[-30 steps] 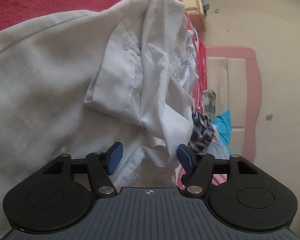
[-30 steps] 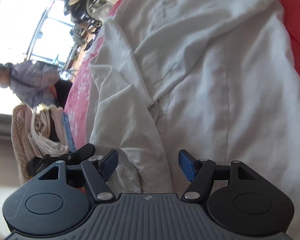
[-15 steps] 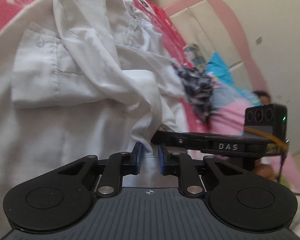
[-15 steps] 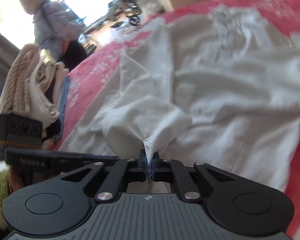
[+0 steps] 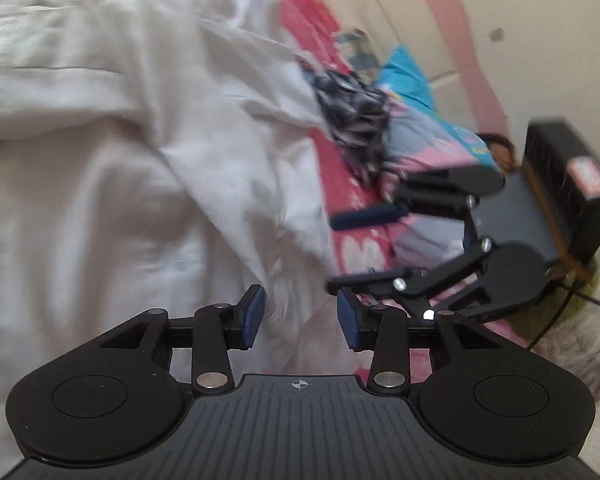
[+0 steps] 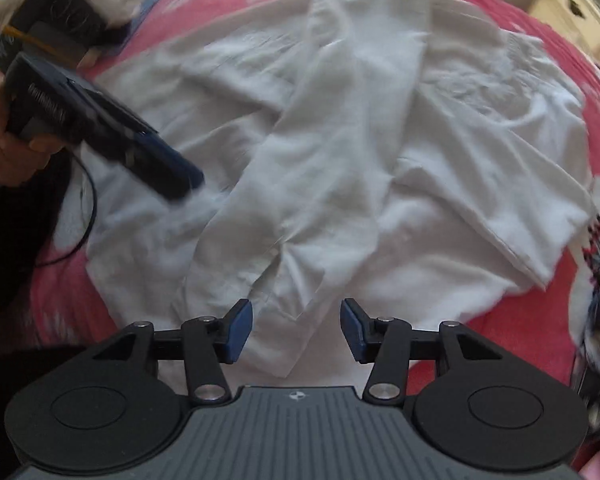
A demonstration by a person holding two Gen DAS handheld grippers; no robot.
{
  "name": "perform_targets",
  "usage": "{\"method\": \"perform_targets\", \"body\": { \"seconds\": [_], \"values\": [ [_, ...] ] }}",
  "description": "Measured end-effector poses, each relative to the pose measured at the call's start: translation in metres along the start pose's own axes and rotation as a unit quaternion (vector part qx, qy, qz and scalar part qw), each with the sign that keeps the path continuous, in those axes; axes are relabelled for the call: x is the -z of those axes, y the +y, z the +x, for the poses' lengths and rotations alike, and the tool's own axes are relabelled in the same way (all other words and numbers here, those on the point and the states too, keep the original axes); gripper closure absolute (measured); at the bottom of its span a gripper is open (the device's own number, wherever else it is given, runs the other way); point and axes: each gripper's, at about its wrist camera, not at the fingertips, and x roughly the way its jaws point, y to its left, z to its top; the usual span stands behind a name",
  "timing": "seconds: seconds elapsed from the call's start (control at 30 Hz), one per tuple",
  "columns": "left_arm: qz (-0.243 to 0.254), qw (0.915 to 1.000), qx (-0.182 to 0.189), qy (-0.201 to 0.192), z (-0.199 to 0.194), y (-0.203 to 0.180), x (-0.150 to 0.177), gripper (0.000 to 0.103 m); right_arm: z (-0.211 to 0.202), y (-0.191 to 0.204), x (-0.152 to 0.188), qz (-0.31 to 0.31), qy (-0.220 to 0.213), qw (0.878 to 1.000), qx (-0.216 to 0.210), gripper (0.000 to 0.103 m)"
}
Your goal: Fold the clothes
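Half a second earlier both tools were clamped on shirt cloth; now the left tool point(image 5: 300, 322) and right tool point(image 6: 296, 330) were spread apart, empty. The shirt point(image 6: 340, 152) was left on the bed point(image 6: 540, 300), toward 12 o'clock. One fold was judged laid down.

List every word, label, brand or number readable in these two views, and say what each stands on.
No text reads clearly.
Raised lettering on the side of the left tongs, in the right wrist view: too blurred to read.
Red-and-white sticker on the black box behind the right tongs, in the left wrist view: blurred, unreadable.
White shirt and red bedspread: only patterns, no lettering.
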Motion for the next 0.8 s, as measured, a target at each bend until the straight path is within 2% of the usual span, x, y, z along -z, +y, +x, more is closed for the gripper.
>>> {"method": "perform_targets", "body": {
  "seconds": [0.07,0.13,0.23,0.3,0.4,0.47,0.57,0.63,0.67,0.7,0.8],
  "values": [
    [-0.033,0.9984,0.000,-0.045,-0.023,0.013,-0.016,0.060,-0.016,-0.023,-0.010,0.059,-0.051,0.997,-0.011,0.052],
    [-0.057,0.9936,-0.007,-0.097,-0.044,0.024,-0.033,0.059,-0.025,-0.044,-0.033,0.108,-0.112,0.988,-0.024,0.052],
    [-0.061,0.9862,-0.034,-0.150,-0.062,0.033,-0.072,0.059,-0.017,-0.076,-0.081,0.162,-0.184,0.969,-0.042,0.052],
    [-0.053,0.9804,-0.060,-0.180,-0.066,0.037,-0.107,0.060,0.004,-0.092,-0.119,0.176,-0.203,0.963,-0.036,0.052],
    [-0.039,0.9660,-0.135,-0.217,-0.059,0.040,-0.152,0.059,0.047,-0.114,-0.169,0.194,-0.194,0.961,-0.034,0.052],
    [-0.046,0.9604,-0.181,-0.206,-0.051,0.047,-0.174,0.059,0.079,-0.123,-0.193,0.196,-0.172,0.965,-0.035,0.054],
    [-0.040,0.9545,-0.222,-0.194,-0.044,0.059,-0.185,0.062,0.113,-0.123,-0.209,0.159,-0.137,0.977,-0.025,0.065],
    [-0.021,0.9509,-0.247,-0.186,-0.042,0.064,-0.183,0.072,0.127,-0.114,-0.212,0.117,-0.118,0.986,0.021,0.065],
    [-0.012,0.9498,-0.254,-0.182,-0.041,0.066,-0.179,0.072,0.132,-0.112,-0.211,0.104,-0.115,0.986,0.054,0.068],
    [-0.003,0.9497,-0.257,-0.180,-0.041,0.068,-0.175,0.073,0.135,-0.113,-0.209,0.101,-0.118,0.984,0.082,0.071],
    [0.028,0.9463,-0.267,-0.181,-0.048,0.070,-0.159,0.075,0.130,-0.126,-0.203,0.134,-0.145,0.969,0.147,0.070]
  ]
}}
